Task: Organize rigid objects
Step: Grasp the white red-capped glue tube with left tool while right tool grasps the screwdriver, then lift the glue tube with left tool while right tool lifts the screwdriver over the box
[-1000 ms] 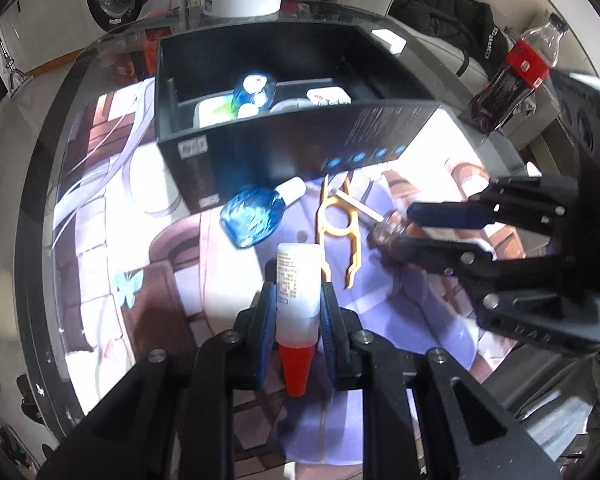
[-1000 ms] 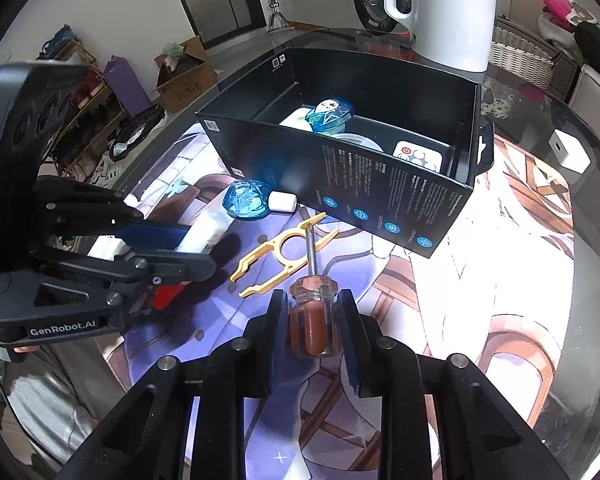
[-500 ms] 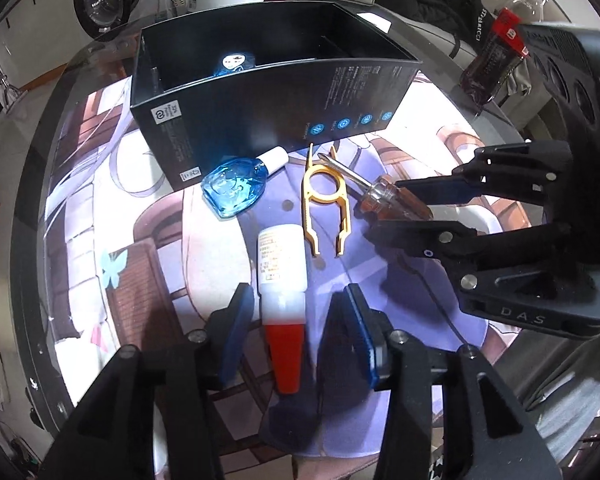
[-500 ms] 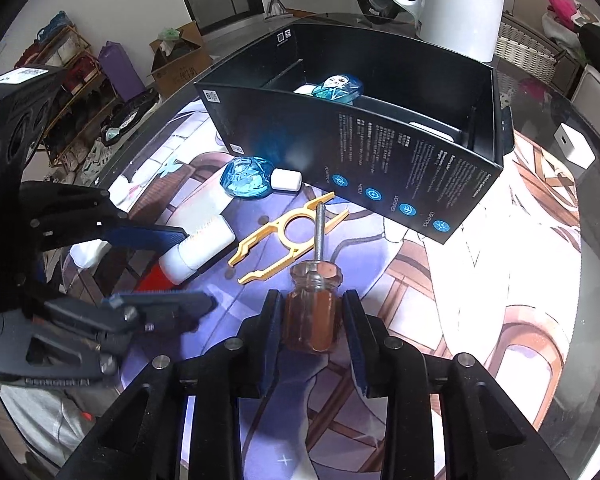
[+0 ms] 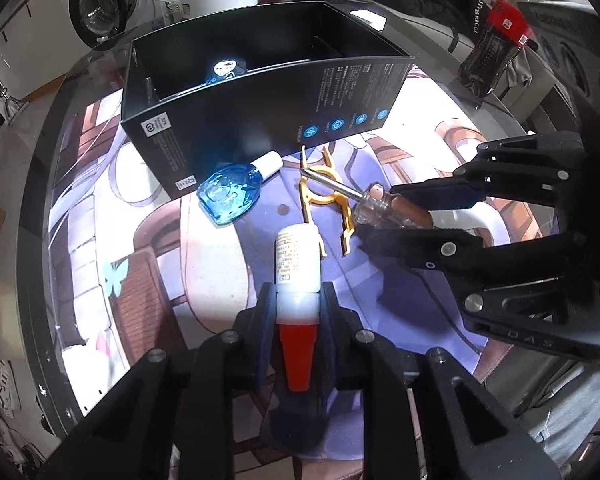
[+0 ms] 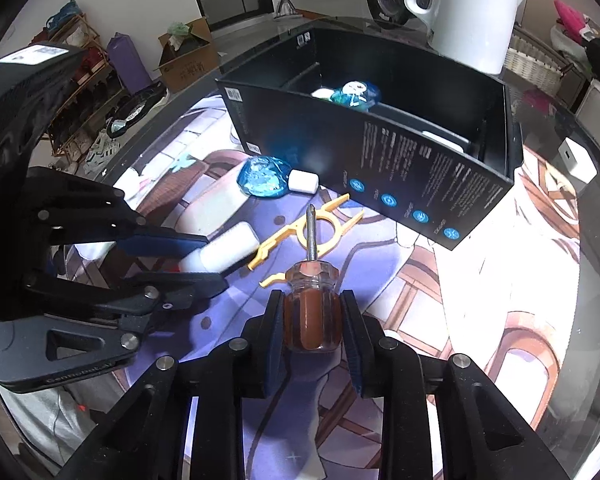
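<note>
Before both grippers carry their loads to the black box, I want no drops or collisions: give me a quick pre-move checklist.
1. Left gripper shut on the white bottle with red cap: ok.
2. Right gripper holding the screwdriver by its handle while its jaws close: ok.
3. Screwdriver shaft lies over the yellow plastic tool; touching it or not: cannot tell.
4. Black box open on top: ok.
5. Free room inside the box: cannot tell.
6. Blue bottle lies beside the box wall, outside: ok.
</note>
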Demonstrator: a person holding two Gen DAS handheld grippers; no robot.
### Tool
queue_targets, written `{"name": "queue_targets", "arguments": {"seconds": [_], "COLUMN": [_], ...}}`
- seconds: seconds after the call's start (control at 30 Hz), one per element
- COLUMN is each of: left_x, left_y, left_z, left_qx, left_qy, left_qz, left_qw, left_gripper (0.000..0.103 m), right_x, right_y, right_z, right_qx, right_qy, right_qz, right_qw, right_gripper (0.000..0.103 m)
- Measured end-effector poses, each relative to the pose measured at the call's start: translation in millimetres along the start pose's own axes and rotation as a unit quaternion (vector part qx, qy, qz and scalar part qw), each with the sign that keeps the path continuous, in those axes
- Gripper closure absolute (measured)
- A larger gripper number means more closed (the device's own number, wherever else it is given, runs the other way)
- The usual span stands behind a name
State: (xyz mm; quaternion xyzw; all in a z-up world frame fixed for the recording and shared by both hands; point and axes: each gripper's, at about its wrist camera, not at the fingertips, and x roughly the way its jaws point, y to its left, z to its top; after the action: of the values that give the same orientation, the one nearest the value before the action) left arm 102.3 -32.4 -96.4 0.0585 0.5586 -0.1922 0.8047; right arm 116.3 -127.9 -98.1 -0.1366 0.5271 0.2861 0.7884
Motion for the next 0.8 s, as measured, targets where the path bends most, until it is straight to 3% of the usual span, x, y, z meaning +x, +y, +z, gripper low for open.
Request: {"name": "queue_targets", "arguments": {"seconds": [0.27,0.43,0.57,0.8], "left_x": [-26,-58,-90,-128], "left_y": [4,3,-1,-6], "left_z": [4,6,2,-4], "left_qx": [-0.007,0.009,0.016,0.018], "left_qy": [-0.054,-0.130,-0.206,-0.324], "left_qz": [-0.002,0.012,0.015,0.056], "left_qw": [0.9985,0.9914,0.9783,0.9443], "left_gripper": [0.084,0.084,0.084,0.084], "right_x": [-26,-50,-78,-122], "right_y": [5,9,13,20], "right_z": [1,6,6,-5], "right_qx": [-0.005,-0.004,-0.009,0.004], "right_qy": [-0.052,-0.110,-0.182,-0.299], "right_qz": [0.000,0.004,0.005,-0.025], "right_qw": [0.999,0.994,0.983,0.954], "right_gripper": [0.076,0.076,0.076,0.076]}}
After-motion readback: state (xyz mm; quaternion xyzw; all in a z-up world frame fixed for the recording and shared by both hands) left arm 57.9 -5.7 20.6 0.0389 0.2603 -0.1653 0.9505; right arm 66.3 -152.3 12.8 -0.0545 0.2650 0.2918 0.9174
